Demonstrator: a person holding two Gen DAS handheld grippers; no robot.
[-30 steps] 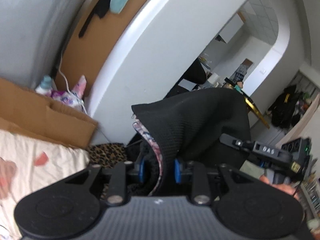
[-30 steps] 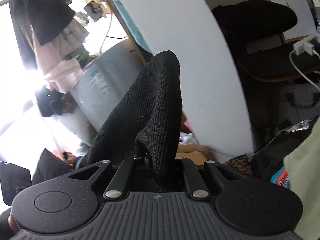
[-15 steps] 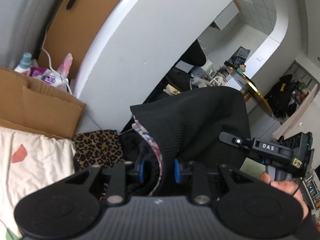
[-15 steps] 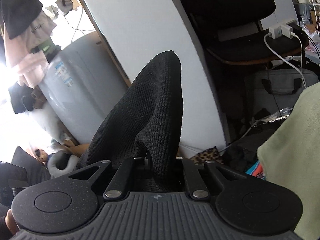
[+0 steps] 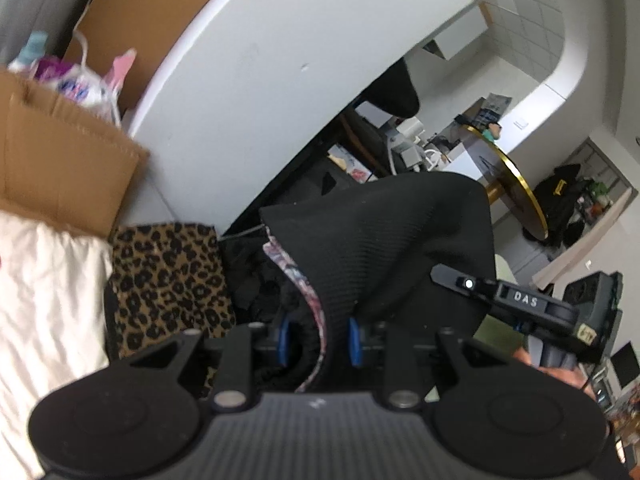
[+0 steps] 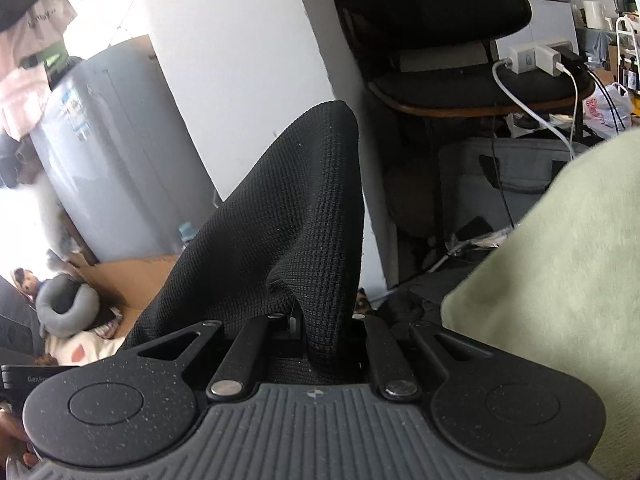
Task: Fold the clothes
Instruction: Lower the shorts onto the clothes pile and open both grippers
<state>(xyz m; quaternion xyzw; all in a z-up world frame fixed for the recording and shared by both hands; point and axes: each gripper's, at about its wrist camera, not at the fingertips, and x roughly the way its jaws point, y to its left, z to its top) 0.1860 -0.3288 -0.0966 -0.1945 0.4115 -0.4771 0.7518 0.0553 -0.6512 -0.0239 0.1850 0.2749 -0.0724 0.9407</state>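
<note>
The black garment (image 5: 400,240) hangs in the air between your two grippers, its floral lining showing at the left pinch. In both views the room has slid upward over the last second — the cardboard box (image 5: 60,168) and pale bedsheet (image 5: 44,300) now fill more of the left view, and a green cloth (image 6: 560,280) has swung in at the right. So you are bringing the garment down, still stretched, toward the bed. Your left gripper (image 5: 320,340) stays clamped on a thick bunch of fabric and lining, its blue pads pressed against it. Your right gripper (image 6: 324,320) stays pinched nearly closed on a thinner fold of the knit. Neither grip has changed — the hold looks steady. My read: this is the laying-down step, with the folding itself not yet begun. The leopard-print cloth (image 5: 168,280) lies just beside the sheet.
</note>
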